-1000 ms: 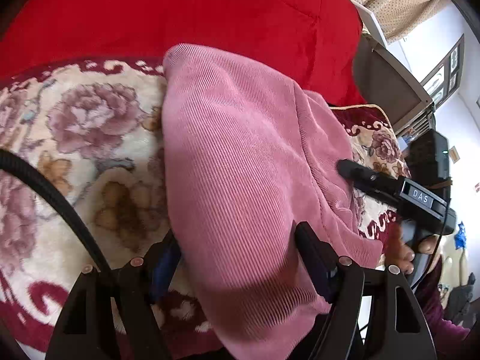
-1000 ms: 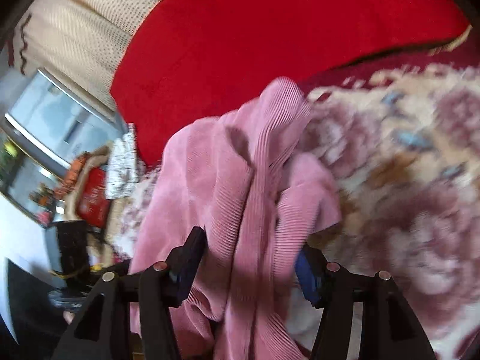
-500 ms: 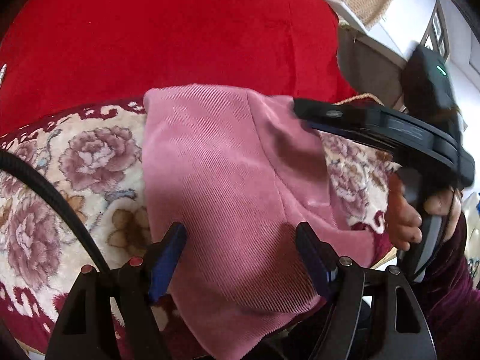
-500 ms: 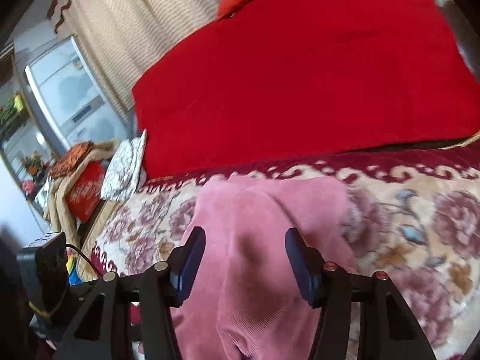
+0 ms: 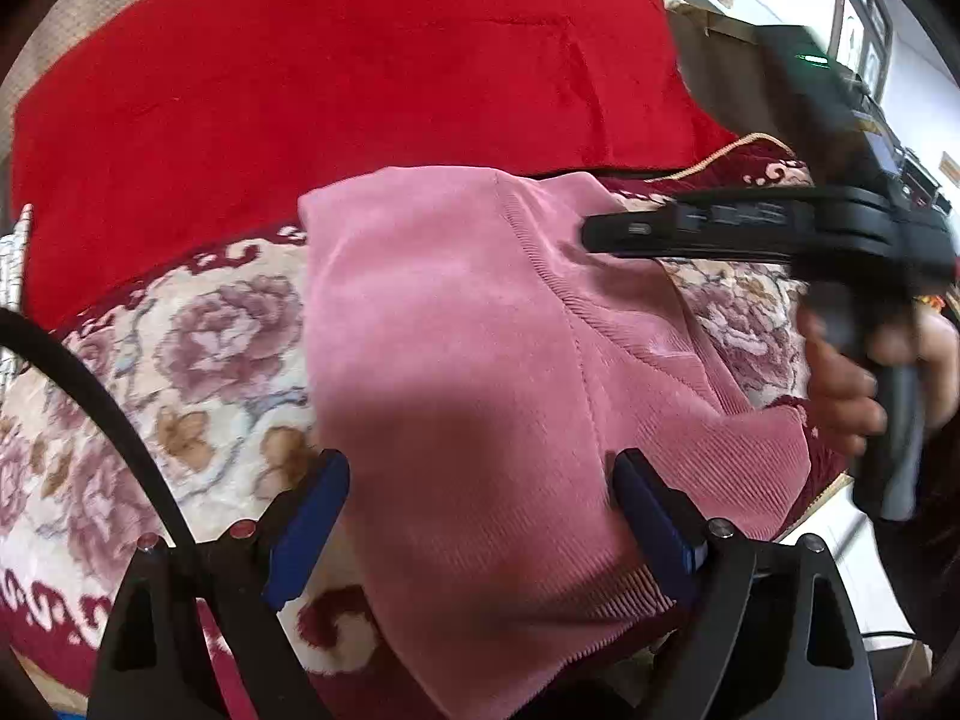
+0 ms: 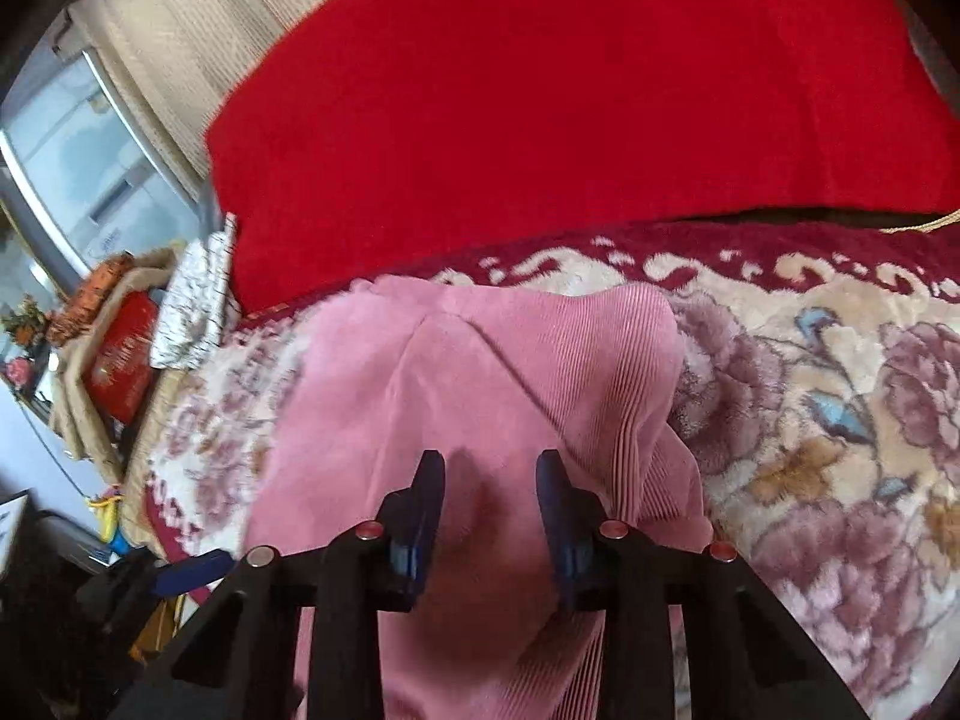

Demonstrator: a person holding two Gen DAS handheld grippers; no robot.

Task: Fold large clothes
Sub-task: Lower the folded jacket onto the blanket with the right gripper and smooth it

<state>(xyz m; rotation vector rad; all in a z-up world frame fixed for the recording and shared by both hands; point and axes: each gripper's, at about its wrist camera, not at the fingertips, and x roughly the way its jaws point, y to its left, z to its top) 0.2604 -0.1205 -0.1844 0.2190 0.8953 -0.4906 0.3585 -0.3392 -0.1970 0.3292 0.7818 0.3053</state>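
- Pink ribbed garment (image 5: 456, 360): lies folded in the centre of the left wrist view, on the floral blanket (image 5: 198, 360), its far edge just short of the red cover (image 5: 360, 72) at the top of the frame. A second ago much of the cloth hung bunched and lifted between the right tool's fingers; now flat, layers stacked.
- Left tool (image 5: 480, 516): jaws opening, wider than a second ago. Blue pads (image 5: 306, 516) straddle the near part of the garment at the lower centre of the frame; no pinch of cloth visible. Released, nothing held.
- Right tool (image 6: 489, 516): jaws closing, gap clearly narrower than a second ago. Pads hover over the near pink cloth at the lower centre of the right wrist view; no fabric gathered between them. Nothing held.
- Right tool also visible at the upper right of the left wrist view (image 5: 606, 231), above the garment's right side, carried by a hand (image 5: 840, 384) at the right edge.
- Judgement: fold just laid and let go. Right side of the garment shows a loose ridge (image 6: 636, 420) and an overhanging flap, so smoothing or a further fold probably remains.
- Risk: closing pads may snag the top layer and disturb the stack.
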